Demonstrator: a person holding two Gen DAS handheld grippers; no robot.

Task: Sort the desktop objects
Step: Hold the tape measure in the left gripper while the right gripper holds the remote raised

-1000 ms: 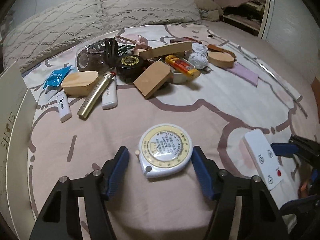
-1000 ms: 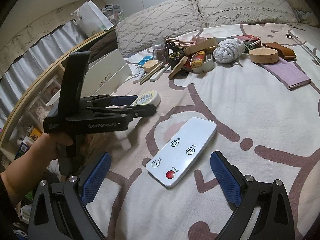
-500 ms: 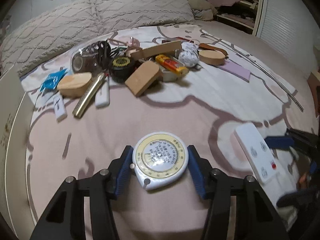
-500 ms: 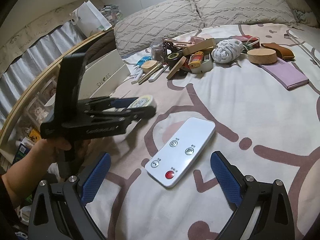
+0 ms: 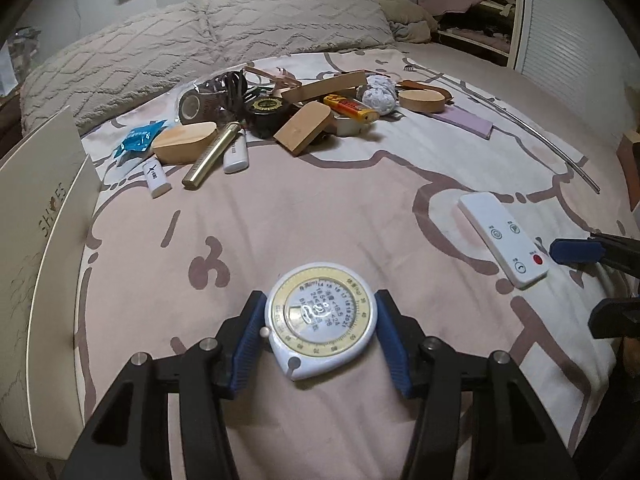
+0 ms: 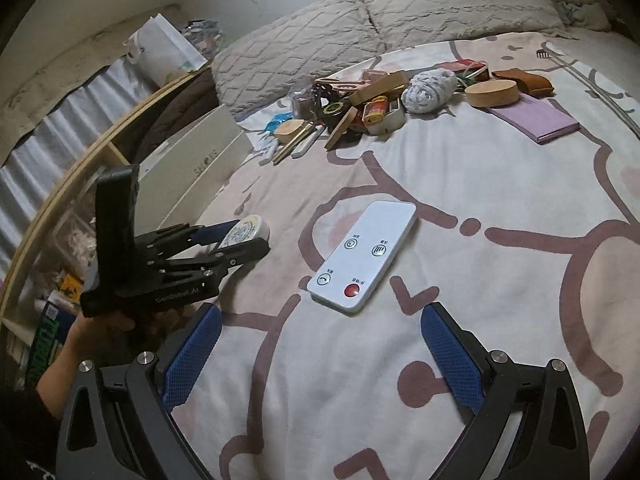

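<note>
The left gripper [image 5: 320,330] is clamped on the round tape measure [image 5: 321,322], pads against both sides of its smooth case. It could squirt out forward if the hold is shallow. The right gripper [image 6: 318,354] stands apart, the white remote [image 6: 363,255] just ahead, apparently untouched. Far beyond both lies the cluttered pile [image 5: 296,116] on the bedspread [image 5: 320,208].

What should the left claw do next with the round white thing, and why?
Probably carry the tape measure off toward its sorting spot. The left gripper has both blue pads closed on its sides, and in the right wrist view it looks lifted off the bed. The right gripper is open around the remote, not squeezing it.
</note>
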